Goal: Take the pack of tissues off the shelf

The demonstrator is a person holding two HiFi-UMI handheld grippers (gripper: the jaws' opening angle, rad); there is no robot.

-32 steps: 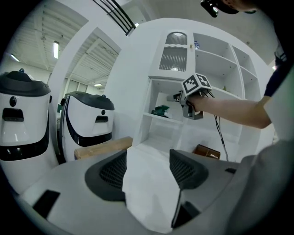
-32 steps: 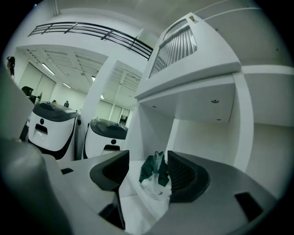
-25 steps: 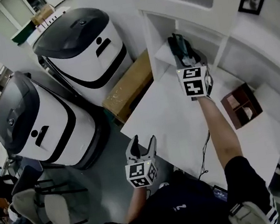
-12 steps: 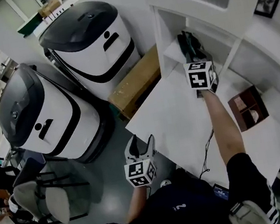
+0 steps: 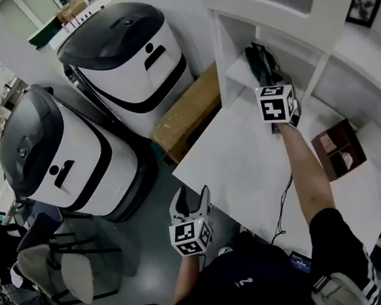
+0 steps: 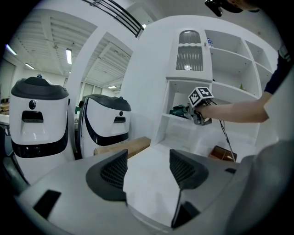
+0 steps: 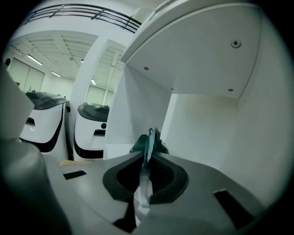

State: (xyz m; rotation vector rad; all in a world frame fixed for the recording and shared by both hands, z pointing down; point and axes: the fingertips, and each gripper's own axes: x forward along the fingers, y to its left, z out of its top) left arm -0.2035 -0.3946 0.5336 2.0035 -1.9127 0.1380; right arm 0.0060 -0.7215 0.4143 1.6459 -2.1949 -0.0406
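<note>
The pack of tissues (image 5: 260, 62), dark green with a pale crumpled end, lies on the low white shelf (image 5: 234, 70) in the niche. My right gripper (image 5: 265, 76) reaches into that niche. In the right gripper view its jaws are closing, and the pads pinch the pack of tissues (image 7: 148, 146) by its thin edge inside the right gripper (image 7: 146, 167). The left gripper view shows the same grip from afar, right gripper (image 6: 196, 113) on the pack of tissues (image 6: 180, 110). My left gripper (image 5: 192, 198) hangs open by the table's near edge, nothing between its pads (image 6: 115, 172).
A white table (image 5: 236, 166) stands under the shelf unit, with a small brown organiser (image 5: 338, 149) and a black cable (image 5: 283, 201) on it. Two white and black machines (image 5: 120, 58) (image 5: 55, 163) and a cardboard box (image 5: 187, 112) stand to the left. A chair (image 5: 58, 268) is lower left.
The head view has shifted a little. My right gripper has stayed at the shelf niche around the pack, edging slightly inward. The left gripper has not moved.
</note>
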